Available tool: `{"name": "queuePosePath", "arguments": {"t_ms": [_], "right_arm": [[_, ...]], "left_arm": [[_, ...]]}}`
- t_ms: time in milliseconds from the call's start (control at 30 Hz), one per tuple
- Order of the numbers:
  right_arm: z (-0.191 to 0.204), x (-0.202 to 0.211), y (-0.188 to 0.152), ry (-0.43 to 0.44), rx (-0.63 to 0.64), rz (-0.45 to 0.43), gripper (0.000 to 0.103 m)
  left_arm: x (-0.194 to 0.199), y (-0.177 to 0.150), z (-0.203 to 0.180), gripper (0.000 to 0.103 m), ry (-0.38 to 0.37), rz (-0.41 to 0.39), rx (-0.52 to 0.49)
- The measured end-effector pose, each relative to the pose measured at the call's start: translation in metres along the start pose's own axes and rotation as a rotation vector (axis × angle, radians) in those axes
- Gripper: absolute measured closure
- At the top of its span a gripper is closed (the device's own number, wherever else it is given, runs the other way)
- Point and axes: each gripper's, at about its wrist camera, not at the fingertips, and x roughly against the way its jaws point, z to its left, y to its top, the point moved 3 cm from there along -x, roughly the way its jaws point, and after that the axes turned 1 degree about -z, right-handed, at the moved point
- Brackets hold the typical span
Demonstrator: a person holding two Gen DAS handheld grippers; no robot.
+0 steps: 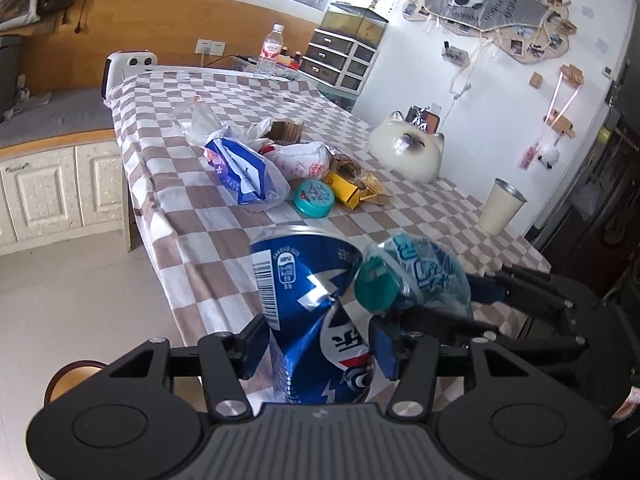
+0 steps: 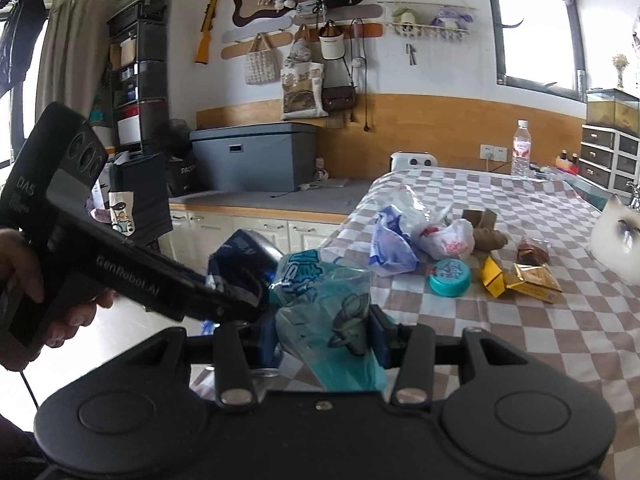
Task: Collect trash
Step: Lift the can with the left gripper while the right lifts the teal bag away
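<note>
Crushed blue can [image 1: 316, 320]: dented wall, silver creases, barcode and white lettering on its side. It sits between the pads of the left gripper [image 1: 318, 346], both blue pads against its sides, so the jaws are clamped on it. The can's long axis runs along the gripper's pointing line, rim end away from the camera, leaning slightly left, held above the near edge of the checked tablecloth [image 1: 224, 216].

Squashed clear bottle [image 2: 324, 320] with teal label and printed drawing: gripped between the pads of the right gripper [image 2: 326, 344], jaws closed on its flattened body. In the left view its teal cap [image 1: 376, 284] faces the camera, just beside the can's upper right; the bottle's long axis slants away to the right.

Left view only: cat-shaped ornament [image 1: 408, 150] full on, white cup [image 1: 502, 206] at the table's right edge, photo board on the wall.

Right view only: a person's hand [image 2: 60, 304] gripping the left tool's handle, grey storage box, bags on wall hooks.

Both views: remaining litter mid-table, namely a blue-and-white bag [image 1: 244, 172], a white bag [image 1: 304, 158], a teal round lid [image 1: 314, 198], a yellow box [image 1: 346, 190], gold wrappers [image 2: 532, 276]. An upright water bottle [image 1: 270, 52] stands at the far end.
</note>
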Motion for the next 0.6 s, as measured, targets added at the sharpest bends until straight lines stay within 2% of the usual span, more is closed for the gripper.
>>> {"name": "queuePosePath", "arguments": {"t_ms": [167, 233, 367, 467, 600], "right_arm": [[0.004, 0.003, -0.004, 0.007, -0.007, 0.005, 0.056], [0.005, 0.003, -0.006, 0.013, -0.011, 0.01, 0.056], [0.007, 0.004, -0.014, 0.008, -0.018, 0.034, 0.056], [0.011, 0.002, -0.021, 0.025, -0.018, 0.053, 0.056], [0.022, 0.001, -0.023, 0.03, 0.022, 0.06, 0.056]], "left_arm": [[0.004, 0.0, 0.008, 0.052, 0.021, -0.004, 0.098], [0.006, -0.003, 0.008, 0.054, 0.022, -0.009, 0.099], [0.011, -0.009, 0.009, 0.056, -0.001, -0.009, 0.106], [0.015, -0.014, 0.011, 0.056, -0.052, -0.019, 0.126], [0.019, -0.02, 0.02, 0.054, -0.066, -0.037, 0.18]]}}
